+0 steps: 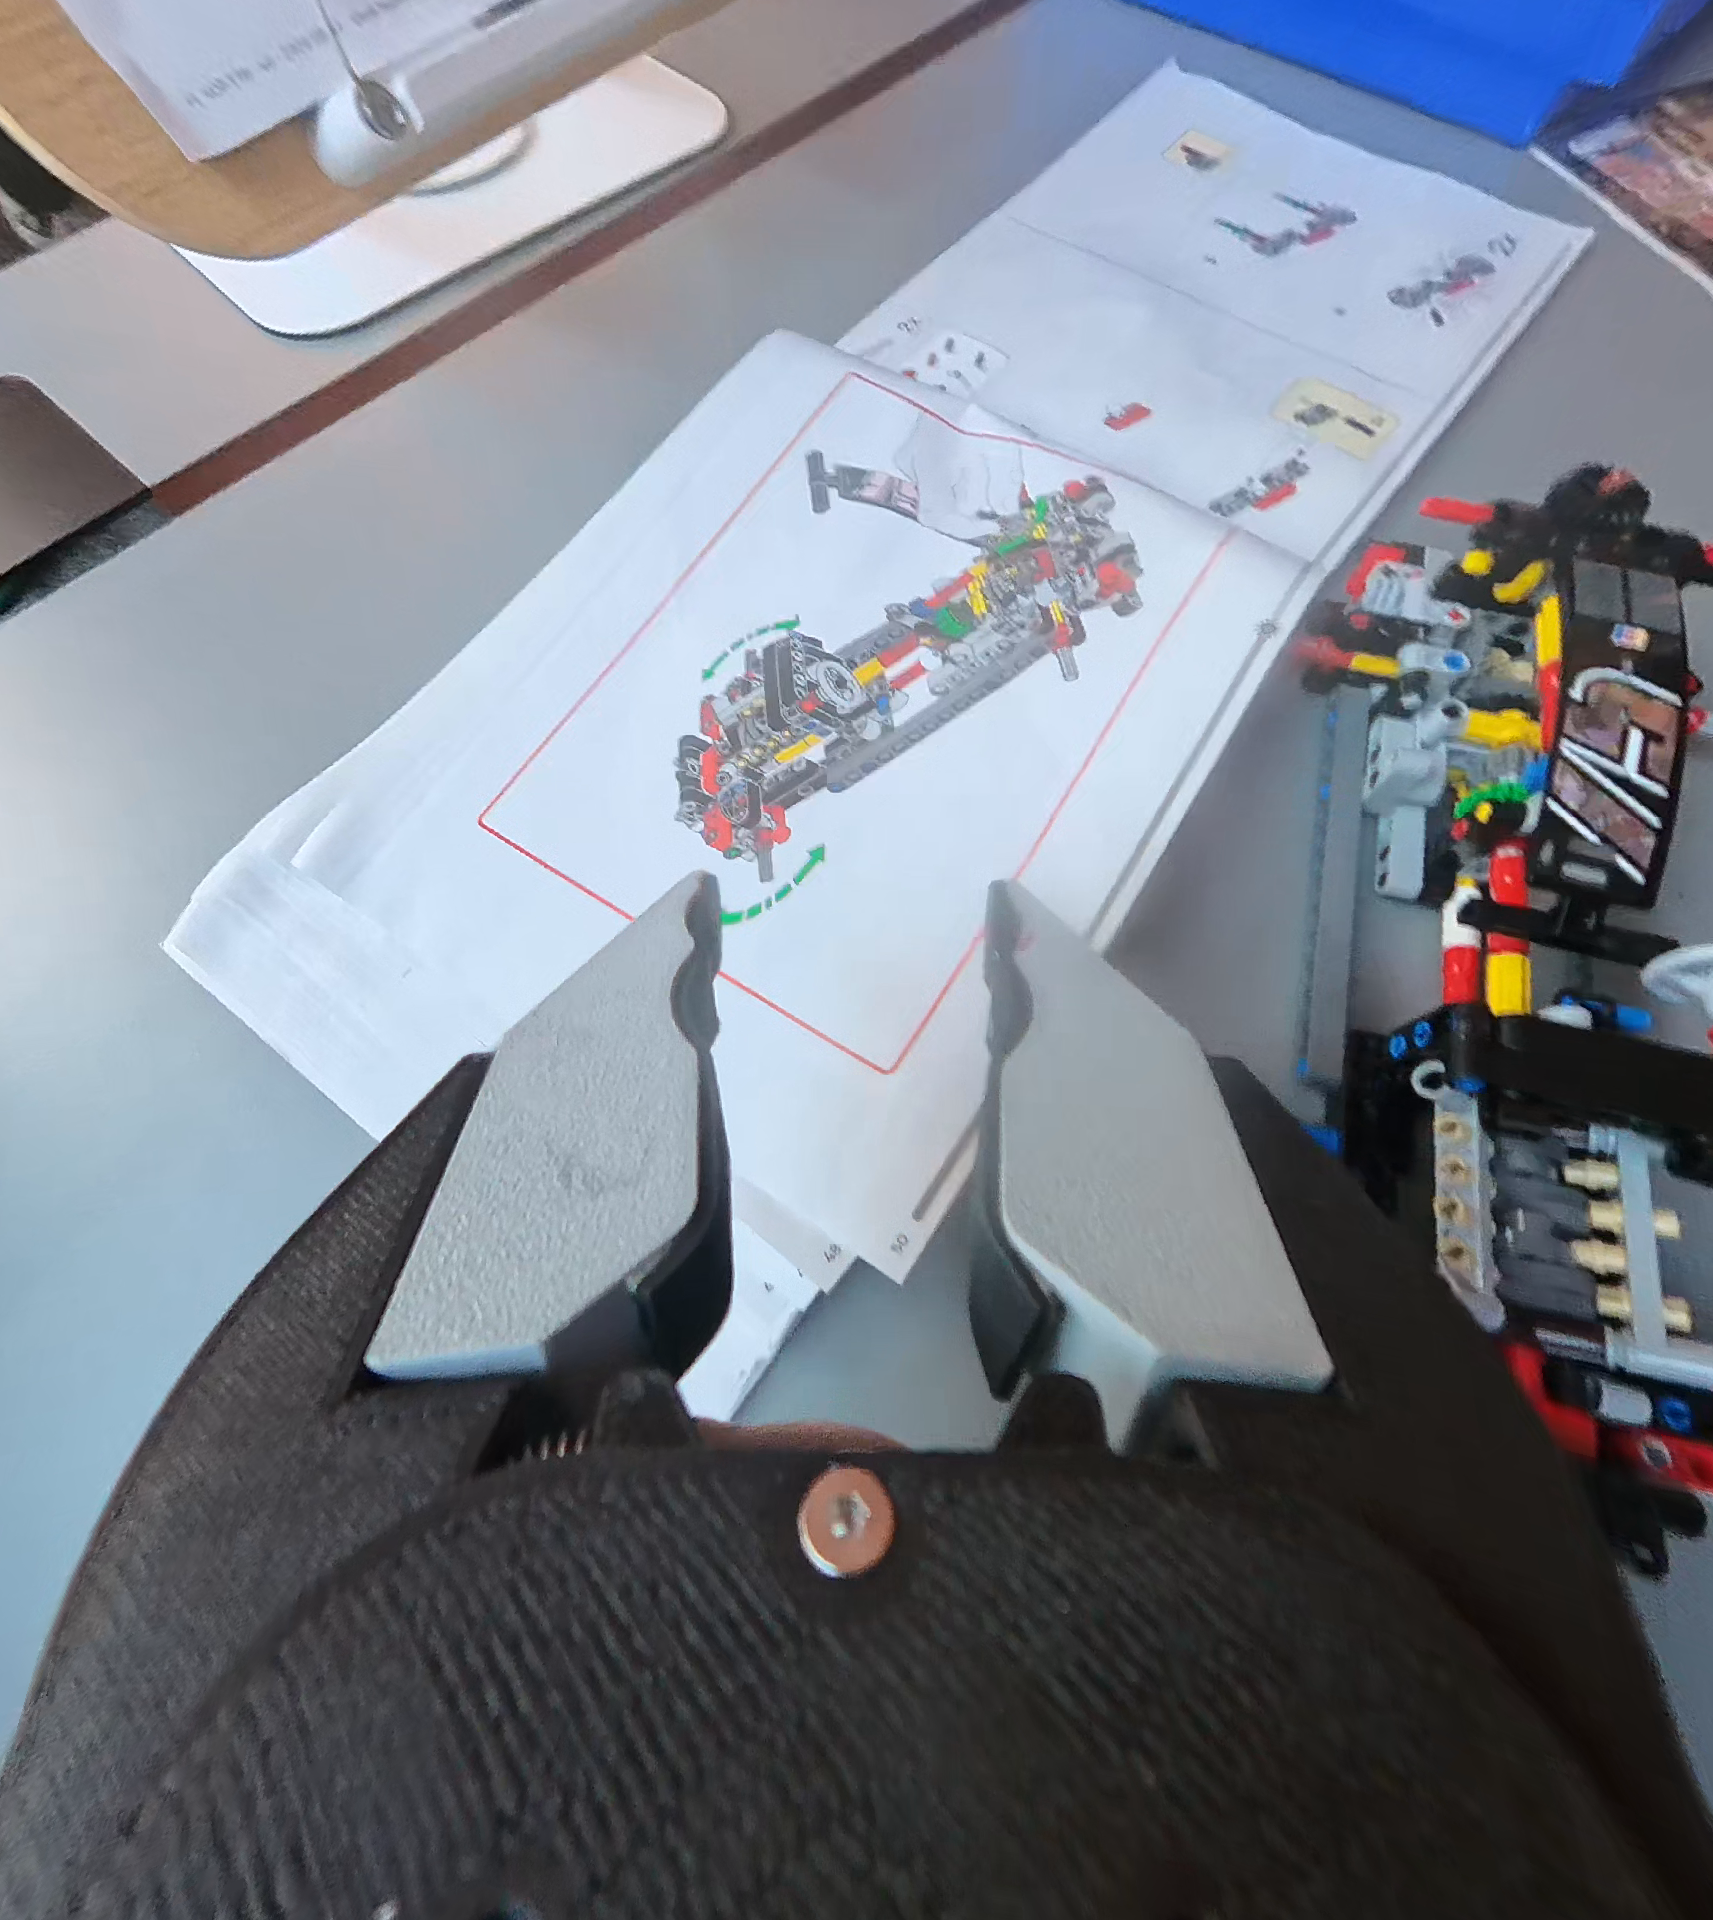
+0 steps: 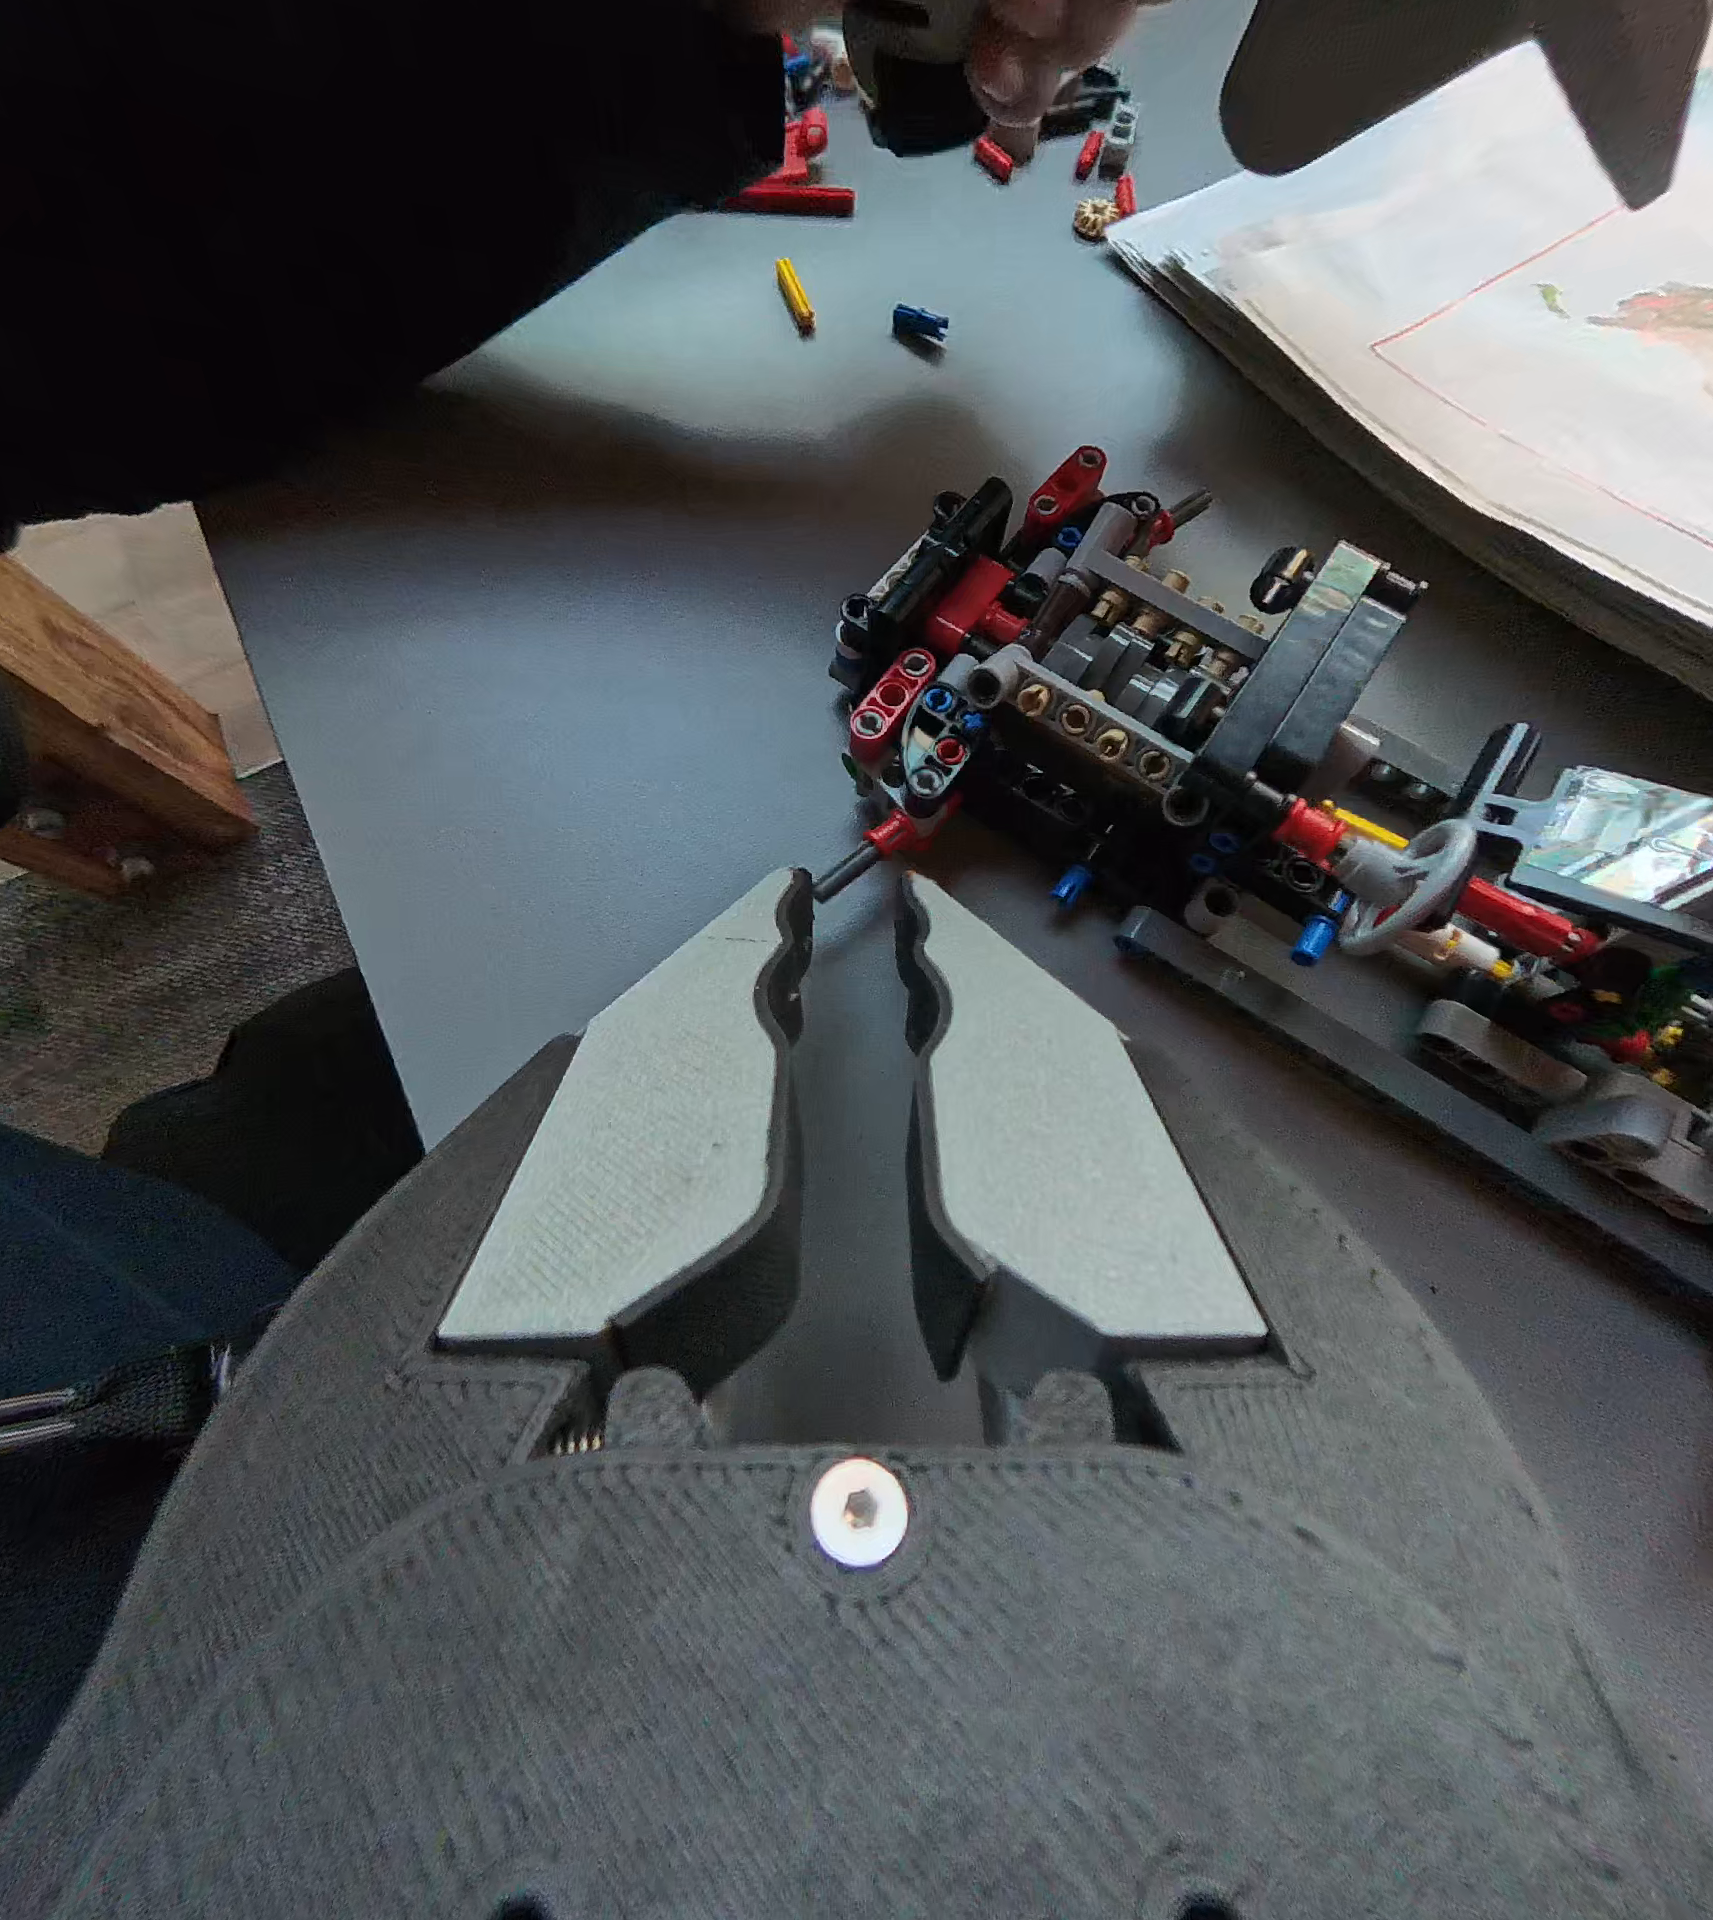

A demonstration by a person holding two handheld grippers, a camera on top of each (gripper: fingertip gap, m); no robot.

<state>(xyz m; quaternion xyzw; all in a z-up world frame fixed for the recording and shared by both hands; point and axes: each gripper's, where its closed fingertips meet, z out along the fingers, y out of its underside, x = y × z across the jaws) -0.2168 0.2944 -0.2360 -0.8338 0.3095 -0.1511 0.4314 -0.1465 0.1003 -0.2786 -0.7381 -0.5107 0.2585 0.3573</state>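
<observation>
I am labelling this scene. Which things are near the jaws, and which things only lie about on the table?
Near the jaws:
- brick-built car chassis
- its black axle, at the right gripper, not clamped
- open instruction booklet, under the left gripper

Lying about:
- yellow axle
- blue pin
- monitor stand

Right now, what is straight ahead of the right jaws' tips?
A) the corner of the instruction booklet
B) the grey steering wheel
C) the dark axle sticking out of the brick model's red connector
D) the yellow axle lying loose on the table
C: in the right wrist view the dark axle juts from the brick model toward the gap of the right jaws, which stand apart, not clamped on it.
</observation>
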